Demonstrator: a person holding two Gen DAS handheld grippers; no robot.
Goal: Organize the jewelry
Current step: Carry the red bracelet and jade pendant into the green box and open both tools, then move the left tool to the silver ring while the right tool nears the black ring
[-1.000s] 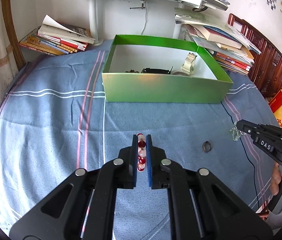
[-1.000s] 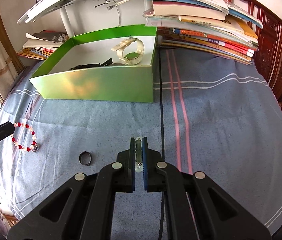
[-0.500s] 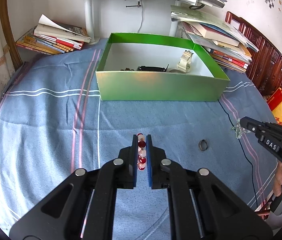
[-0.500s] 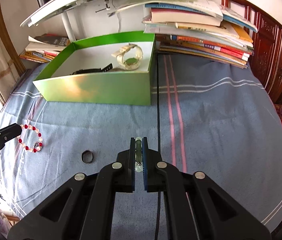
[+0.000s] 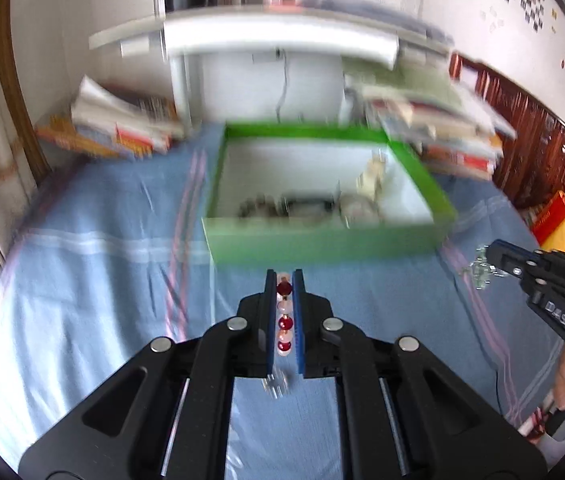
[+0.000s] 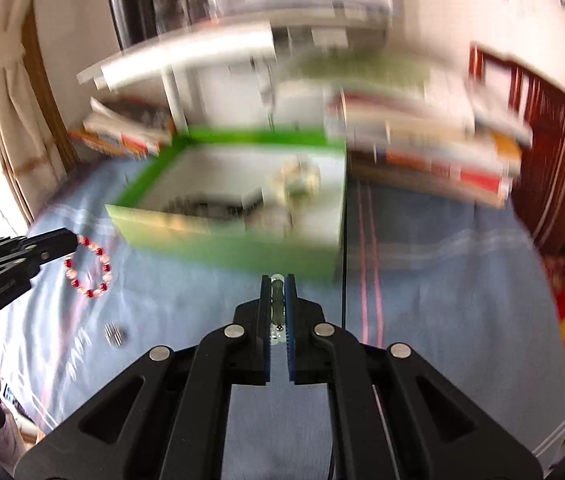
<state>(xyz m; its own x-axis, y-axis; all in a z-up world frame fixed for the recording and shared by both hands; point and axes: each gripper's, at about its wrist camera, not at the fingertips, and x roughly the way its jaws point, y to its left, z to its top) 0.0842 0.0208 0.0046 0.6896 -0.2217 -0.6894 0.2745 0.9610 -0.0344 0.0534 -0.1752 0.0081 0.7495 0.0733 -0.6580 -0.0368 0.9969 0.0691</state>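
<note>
Hanging from the left gripper, a bracelet of red and pale pink round beads is pinched between the two blue-lined fingers, which are clamped on it; in the right wrist view the same bracelet dangles as a loop from the fingertips of that gripper, above the pale blue cloth with pink and white stripes. Below the loop, a small dark ring lies on the cloth, blurred. Further right, past both grippers, stands the open green cardboard box with a white inside. On its floor lie a dark strap-like piece towards the left and a cream-coloured wristwatch towards the right; motion blur hides their detail. Stacks of books sit behind the box at the left, and another stack at the right, under a white curved shelf. To the right again, the right gripper is clenched on a thin pale green and silver piece of jewellery, seen edge-on between its blue pads. In the left wrist view that gripper is held well above the cloth at the right edge, with a small silvery cluster hanging from its tip, level with the box's right corner and apart from it.
</note>
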